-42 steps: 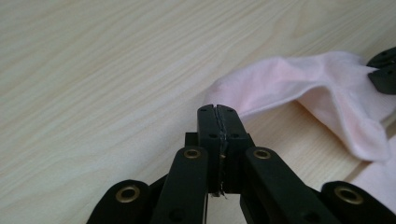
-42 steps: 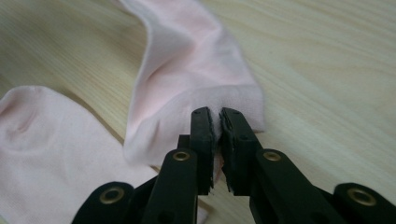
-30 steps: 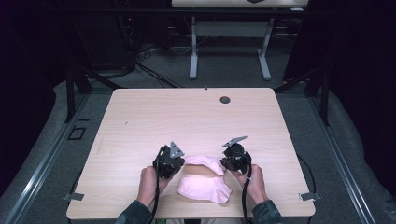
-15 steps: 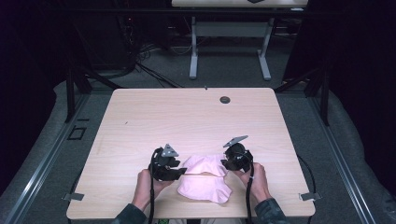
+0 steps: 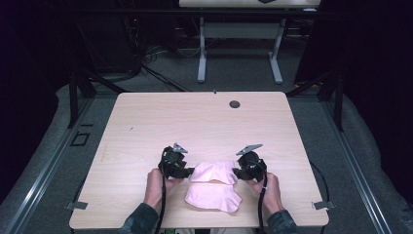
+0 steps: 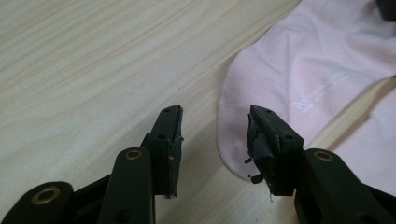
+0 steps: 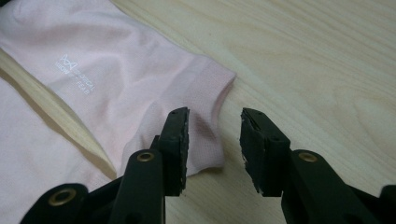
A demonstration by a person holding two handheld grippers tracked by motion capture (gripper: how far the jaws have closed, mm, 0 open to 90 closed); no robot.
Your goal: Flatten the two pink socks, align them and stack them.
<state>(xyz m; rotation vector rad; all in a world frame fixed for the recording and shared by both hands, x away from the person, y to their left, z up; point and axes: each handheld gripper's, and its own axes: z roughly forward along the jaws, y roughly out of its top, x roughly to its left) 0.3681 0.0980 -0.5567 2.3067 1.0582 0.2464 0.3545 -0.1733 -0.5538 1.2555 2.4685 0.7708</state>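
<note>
— What has changed since a second ago?

— Your left tongs (image 5: 187, 171) and right tongs (image 5: 237, 172) gripped the ends of the farther soft pink cotton sock (image 5: 213, 171); both have just been opening and now stand partly apart, holding nothing. The sock's toe lies between the left jaws, untouched; its cuff lies beside the right ones.

— And the count?

— Two pink socks: that one, and a second pink sock (image 5: 213, 197) just nearer you, both flat on the pale wooden desk (image 5: 146, 126). Two tongs, one in each of your hands.
</note>
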